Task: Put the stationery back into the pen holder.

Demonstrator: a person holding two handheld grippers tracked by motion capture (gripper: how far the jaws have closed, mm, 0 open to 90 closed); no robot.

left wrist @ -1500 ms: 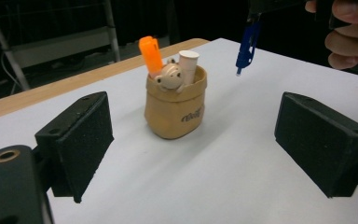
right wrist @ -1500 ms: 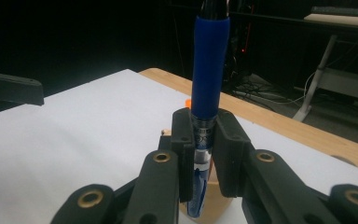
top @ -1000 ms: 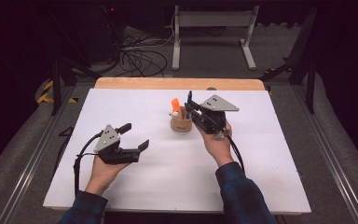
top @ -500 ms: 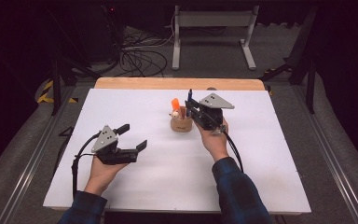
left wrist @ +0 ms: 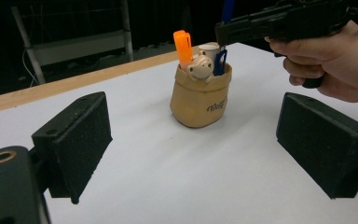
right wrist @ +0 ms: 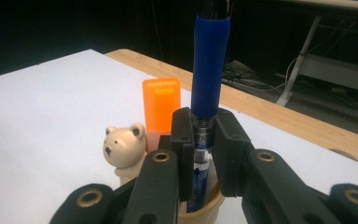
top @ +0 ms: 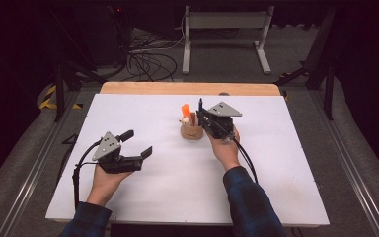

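A tan pen holder (top: 192, 132) (left wrist: 200, 95) stands mid-table with an orange highlighter (top: 185, 109) (right wrist: 161, 107) and a bear-topped pen (left wrist: 201, 67) (right wrist: 123, 147) inside it. My right gripper (top: 202, 114) (right wrist: 203, 135) hovers right over the holder, shut on an upright blue pen (right wrist: 209, 70) (left wrist: 220, 60). The pen's lower end reaches down into the holder's mouth. My left gripper (top: 139, 144) (left wrist: 196, 149) rests on the white table to the holder's left, open, with nothing between its jaws and pointed at the holder.
The white tabletop (top: 168, 182) has a wooden strip (top: 187, 89) along its far edge. Beyond it on the dark floor lie cables (top: 148, 59) and a metal stand (top: 227, 19). Metal rails run along both sides of the table.
My right gripper has sunk a little with the blue pen, bringing it lower into the holder. The left gripper has stayed put.
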